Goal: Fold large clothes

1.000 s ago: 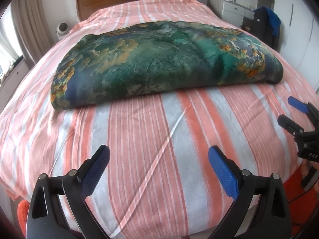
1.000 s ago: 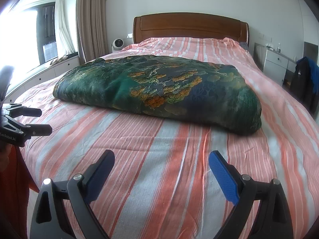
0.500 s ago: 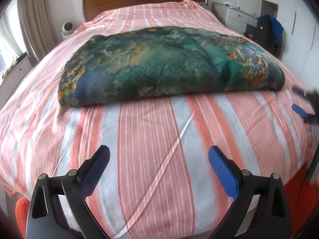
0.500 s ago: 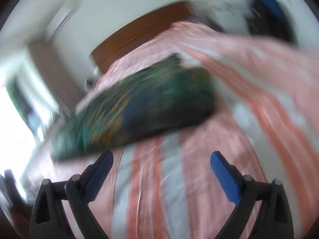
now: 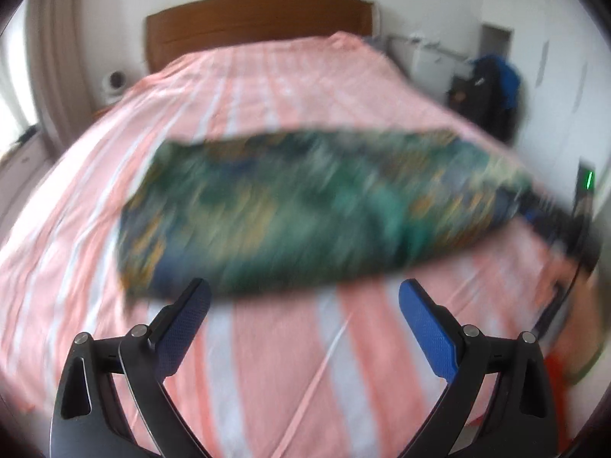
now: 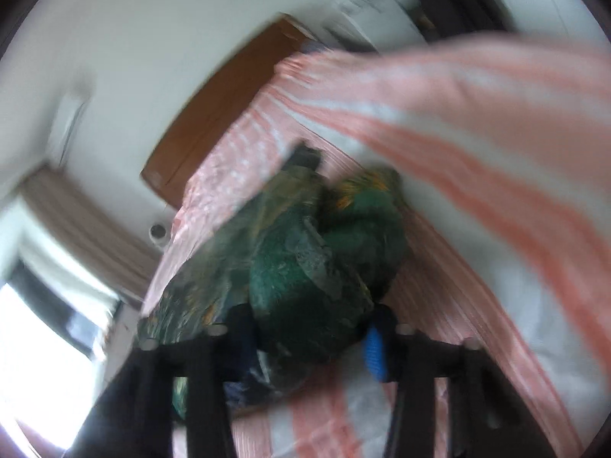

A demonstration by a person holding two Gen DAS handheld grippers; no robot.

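Note:
A folded green cloth (image 5: 313, 210) with orange and blue patterning lies across the striped bed (image 5: 290, 362), blurred by motion. My left gripper (image 5: 305, 328) hangs open over bare bedsheet just in front of the cloth's near edge, touching nothing. In the right wrist view, which is rolled to one side, the cloth's end (image 6: 309, 290) is bunched between the fingers of my right gripper (image 6: 311, 337). Its jaws are closing, and the pads press into the fabric. That gripper also shows as a dark blur (image 5: 565, 229) at the cloth's right end.
A wooden headboard (image 5: 259, 26) stands at the far end of the bed. A small white fan (image 5: 114, 80) sits to its left and curtains (image 5: 49, 76) hang at the window. A white dresser and dark clothes (image 5: 492, 87) stand at the right.
The right gripper rolled sideways, reached the cloth's right end and narrowed from wide open onto the fabric. The left gripper rose, staying open, so the cloth now looks farther down the bed.

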